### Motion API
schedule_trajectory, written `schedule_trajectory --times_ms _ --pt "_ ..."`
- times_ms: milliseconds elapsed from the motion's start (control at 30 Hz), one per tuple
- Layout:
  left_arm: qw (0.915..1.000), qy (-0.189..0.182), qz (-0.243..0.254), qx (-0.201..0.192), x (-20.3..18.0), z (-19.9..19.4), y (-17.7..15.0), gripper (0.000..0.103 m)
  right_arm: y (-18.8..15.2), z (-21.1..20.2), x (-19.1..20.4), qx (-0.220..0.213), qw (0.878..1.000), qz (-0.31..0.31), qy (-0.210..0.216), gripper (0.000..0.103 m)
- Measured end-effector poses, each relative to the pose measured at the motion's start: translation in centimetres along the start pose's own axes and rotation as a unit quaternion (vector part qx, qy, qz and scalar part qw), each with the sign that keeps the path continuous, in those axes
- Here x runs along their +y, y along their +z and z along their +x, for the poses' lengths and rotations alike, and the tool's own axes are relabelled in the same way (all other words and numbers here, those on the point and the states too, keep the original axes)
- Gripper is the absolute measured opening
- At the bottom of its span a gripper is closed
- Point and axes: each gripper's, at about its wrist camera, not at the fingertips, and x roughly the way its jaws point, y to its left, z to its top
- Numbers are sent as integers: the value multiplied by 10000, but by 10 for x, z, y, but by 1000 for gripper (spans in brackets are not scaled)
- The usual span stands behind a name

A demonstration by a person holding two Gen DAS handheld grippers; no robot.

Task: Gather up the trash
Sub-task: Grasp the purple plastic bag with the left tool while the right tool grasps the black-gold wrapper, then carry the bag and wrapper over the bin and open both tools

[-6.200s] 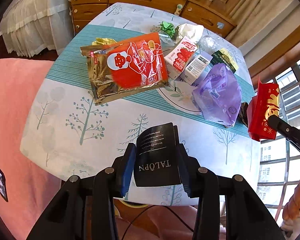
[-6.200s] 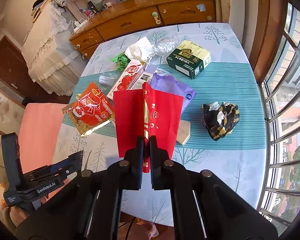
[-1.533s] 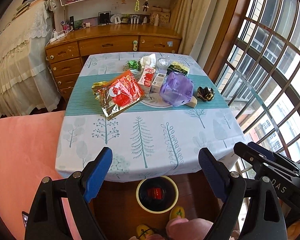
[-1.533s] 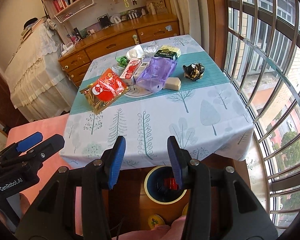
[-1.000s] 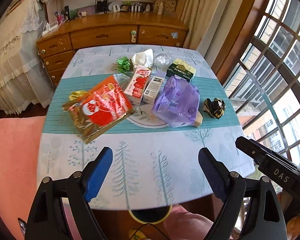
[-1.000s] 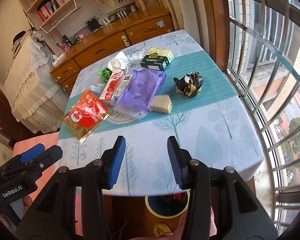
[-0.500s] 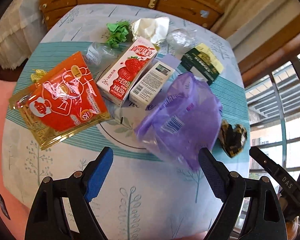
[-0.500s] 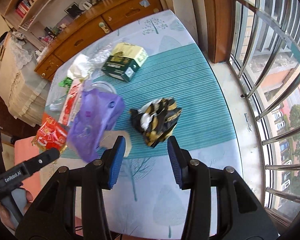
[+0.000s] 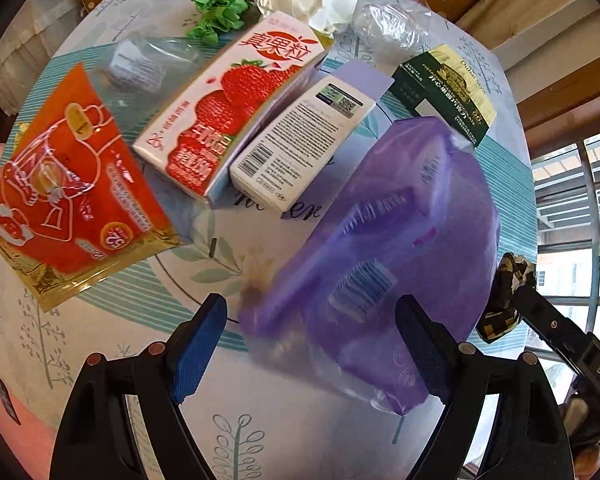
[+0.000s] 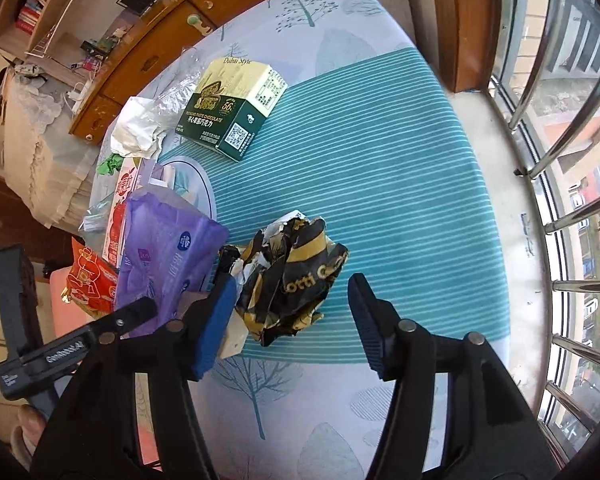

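While both grippers hang over the table [image 10: 380,152]:
Purple bag [image 9: 400,240]: long axis toward far edge, between parted left gripper [image 9: 312,340] jaws, untouched.
Crumpled wrapper [image 10: 292,280]: shapeless, between opening right gripper [image 10: 292,320] jaws.

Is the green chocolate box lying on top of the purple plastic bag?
No, the green chocolate box rests on the striped tablecloth, apart from the purple plastic bag.

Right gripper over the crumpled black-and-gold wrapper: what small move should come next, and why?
Probably lower the right gripper a little further, then close. Its jaws are opening, and the crumpled black-and-gold wrapper sits between the fingers, but the pads do not press on it yet.
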Motion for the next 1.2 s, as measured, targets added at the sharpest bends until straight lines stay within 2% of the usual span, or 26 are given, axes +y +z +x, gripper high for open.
schedule_trajectory --times_ms 133,233,267,300,367,467,533,567,933,1200 --pt "9998 -104 20 164 -8 9 2 77 4 11 5 140 9997 -24 198 59" --pt "9998 -107 73 166 -14 9 0 63 5 18 12 224 9994 -84 242 59" --pt "9998 -70 108 139 -15 7 0 54 6 20 15 238 9993 -107 268 59" --pt "9998 8 167 97 -18 5 -2 41 6 21 17 248 9992 -121 279 59" --pt "9994 147 283 106 -25 4 -1 25 4 23 21 236 9991 -163 301 59" --pt "9990 270 368 -2 -29 -2 -3 21 1 23 28 226 9985 -315 390 44" --pt "9984 338 431 -106 -32 -9 -7 17 -2 21 37 145 9982 -496 297 40" --pt "9983 348 440 -139 -31 -12 -7 16 -3 19 39 114 9980 -564 270 34" --pt "9937 406 670 -796 -12 -86 -38 10 -29 -20 65 -360 9954 -839 280 33" --pt "9845 428 1041 -1342 21 -151 -82 10 -76 -70 102 -897 9894 -1115 263 32"
